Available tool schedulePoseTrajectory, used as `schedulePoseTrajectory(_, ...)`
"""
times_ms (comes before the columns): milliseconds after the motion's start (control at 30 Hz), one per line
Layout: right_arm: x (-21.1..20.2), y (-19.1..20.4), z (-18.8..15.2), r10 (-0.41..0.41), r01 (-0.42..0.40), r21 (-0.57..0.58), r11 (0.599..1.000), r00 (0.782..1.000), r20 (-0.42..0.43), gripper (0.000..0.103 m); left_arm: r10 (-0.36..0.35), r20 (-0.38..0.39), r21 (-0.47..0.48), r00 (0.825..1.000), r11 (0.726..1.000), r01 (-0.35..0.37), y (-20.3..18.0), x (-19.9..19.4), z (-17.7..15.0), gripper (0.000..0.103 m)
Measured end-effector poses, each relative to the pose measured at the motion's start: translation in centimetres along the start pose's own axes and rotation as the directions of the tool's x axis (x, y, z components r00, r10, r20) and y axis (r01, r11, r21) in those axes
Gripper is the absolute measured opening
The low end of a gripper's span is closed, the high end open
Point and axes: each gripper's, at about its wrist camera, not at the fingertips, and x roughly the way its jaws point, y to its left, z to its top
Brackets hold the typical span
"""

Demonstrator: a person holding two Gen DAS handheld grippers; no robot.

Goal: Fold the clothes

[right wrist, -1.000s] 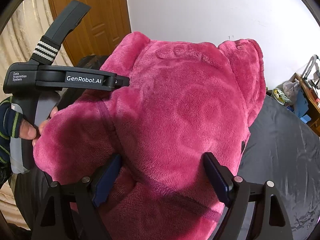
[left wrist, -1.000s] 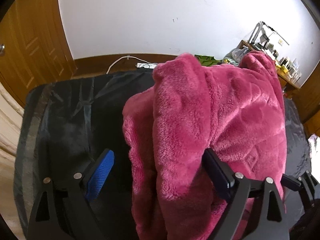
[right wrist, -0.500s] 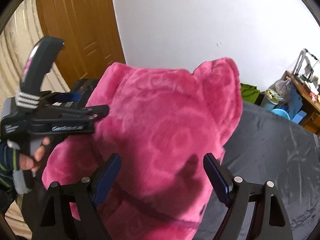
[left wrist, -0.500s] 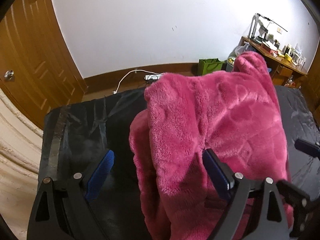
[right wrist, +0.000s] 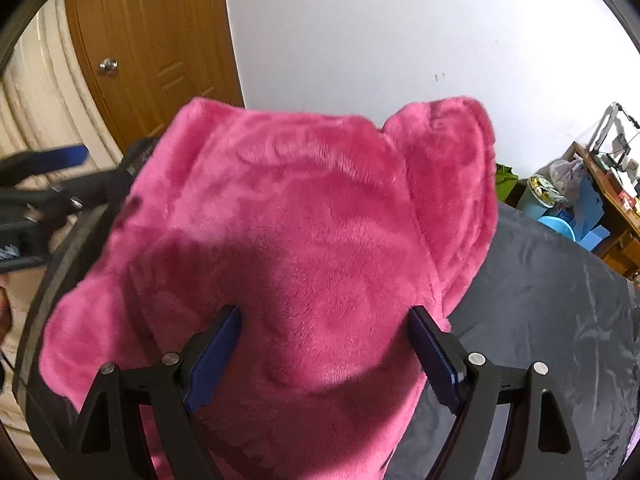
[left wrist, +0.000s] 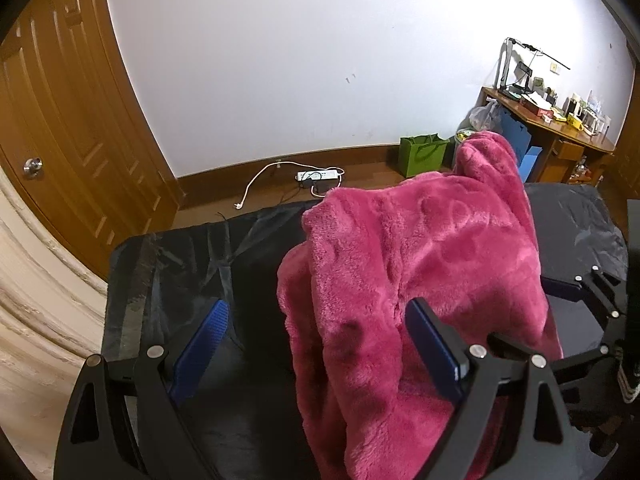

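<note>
Raised over the black worktop [left wrist: 180, 264], hanging in thick folds and drooping toward the near edge: a pink fleece [left wrist: 420, 280]. Draped across the right-hand finger of the left gripper [left wrist: 316, 308], with the other blue pad [left wrist: 200, 344] bare and well apart from the cloth; jaws spread wide there, pinching nothing. Seen from the right gripper [right wrist: 325, 312] as a broad pink mound [right wrist: 312, 240] filling the whole gap, both pads sunk into the pile; jaws standing wide, but impossible to tell whether squeezing or only carrying the bulk. At that view's left edge, blurred, the left gripper's dark body [right wrist: 44, 184] against the fleece's side. Beyond the worktop, a power strip [left wrist: 318, 176] on the floor with a white cord, and a green bag [left wrist: 422, 154] by the white wall. To the left, a brown door [left wrist: 60, 120]; to the far right, a cluttered desk [left wrist: 560, 136] and a blue basin [right wrist: 556, 226].
</note>
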Motion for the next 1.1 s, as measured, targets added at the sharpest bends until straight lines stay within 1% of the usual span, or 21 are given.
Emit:
schedulePoseTrajectory(267,1.2,-0.3,-0.1,0.015,-0.014,0.012,1.0,1.0,-0.017,0.092,0.016,0.004,0.025,1.0,1.0,-0.016,-0.7,-0.4,0.0,0.093)
schedulePoseTrajectory(367,1.0,-1.2,-1.1,0.024,-0.023,0.032,0.999,1.0,-0.017,0.094,0.023,0.01,0.046,1.0,0.999,-0.024,-1.1,-0.5,0.0,0.093)
schedulePoseTrajectory(533,1.3,-0.7,-2.1,0.024,-0.024,0.033,0.999,1.0,-0.015,0.094,0.031,0.012,0.065,0.999,0.997,-0.032,-1.8,-0.7,-0.1,0.093)
schedulePoseTrajectory(667,1.3,-0.9,-1.8,0.031,-0.03,0.037,0.999,0.999,-0.019,0.094,0.031,0.01,0.074,0.999,0.997,-0.032,-2.1,-0.7,-0.1,0.093)
schedulePoseTrajectory(767,0.6,-1.4,-1.5,0.06,-0.059,0.06,0.996,0.998,-0.007,0.094,0.037,0.01,0.079,0.999,0.996,-0.038,-2.2,-0.8,-0.2,0.093)
schedulePoseTrajectory(900,-0.8,-2.7,-0.6,0.073,-0.078,0.101,0.992,0.996,0.044,0.094,0.047,0.013,0.086,0.999,0.995,-0.048,-2.3,-0.9,-0.2,0.093)
schedulePoseTrajectory(1000,-1.0,-4.0,1.4,0.055,-0.064,0.117,0.991,0.995,0.079,0.094,0.048,0.01,0.089,0.999,0.995,-0.048,-2.4,-0.9,-0.2,0.093)
schedulePoseTrajectory(1100,0.0,-3.8,4.3,0.04,-0.051,0.106,0.993,0.994,0.105,0.094,0.046,-0.003,0.098,0.999,0.994,-0.046,-2.6,-0.5,-0.4,0.093)
